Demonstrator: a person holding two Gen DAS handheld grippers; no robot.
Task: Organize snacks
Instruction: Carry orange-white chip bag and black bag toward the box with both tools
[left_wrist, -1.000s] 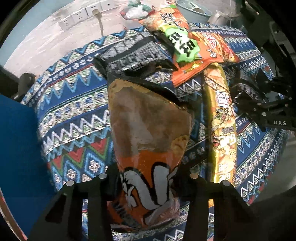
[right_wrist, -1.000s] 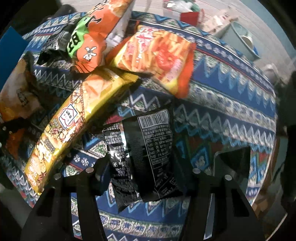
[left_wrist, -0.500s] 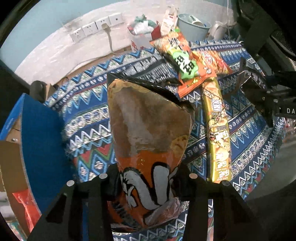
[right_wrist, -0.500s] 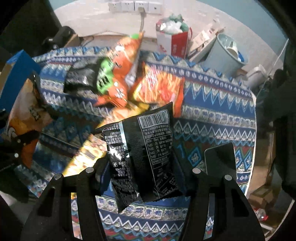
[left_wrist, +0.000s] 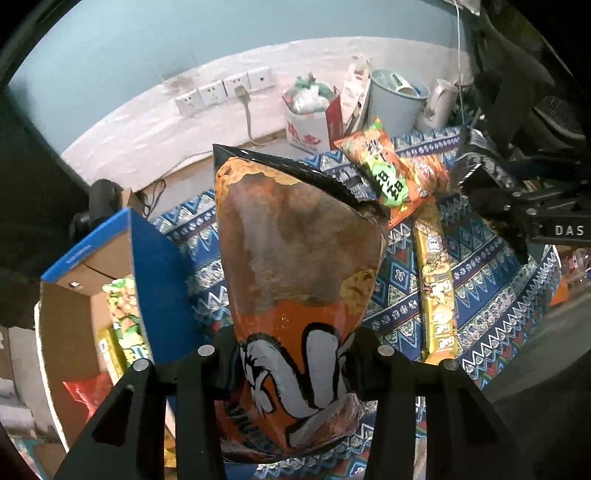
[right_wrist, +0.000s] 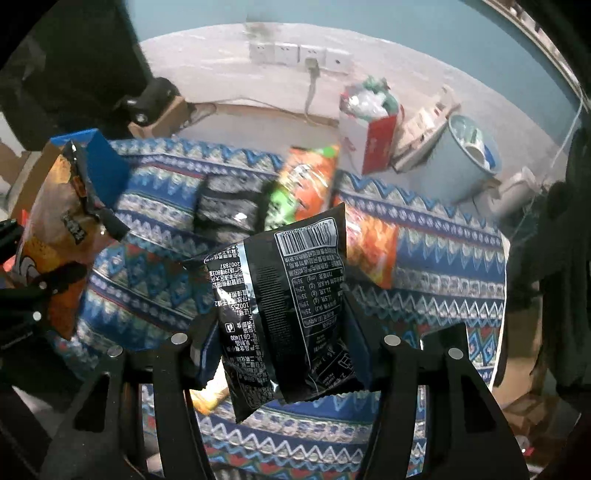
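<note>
My left gripper (left_wrist: 291, 369) is shut on an orange-and-brown snack bag (left_wrist: 295, 266) and holds it upright above the patterned table; the bag also shows at the left of the right wrist view (right_wrist: 55, 236). My right gripper (right_wrist: 280, 343) is shut on a black snack packet (right_wrist: 284, 310), back side up, held above the table. On the table lie an orange-and-green bag (left_wrist: 388, 173), a red-orange chip bag (right_wrist: 369, 243), a long yellow pack (left_wrist: 436, 291) and a black packet (right_wrist: 225, 210).
A blue cardboard box (left_wrist: 147, 280) with several snack packs inside stands at the table's left. The table wears a blue patterned cloth (right_wrist: 443, 280). Behind it are a red-and-white bag (left_wrist: 314, 122), a pale blue bin (left_wrist: 395, 99) and wall sockets (left_wrist: 225, 90).
Both grippers have risen away from the table with their bags still held. The left view now shows the open blue box at the left; the table snacks look farther away.
</note>
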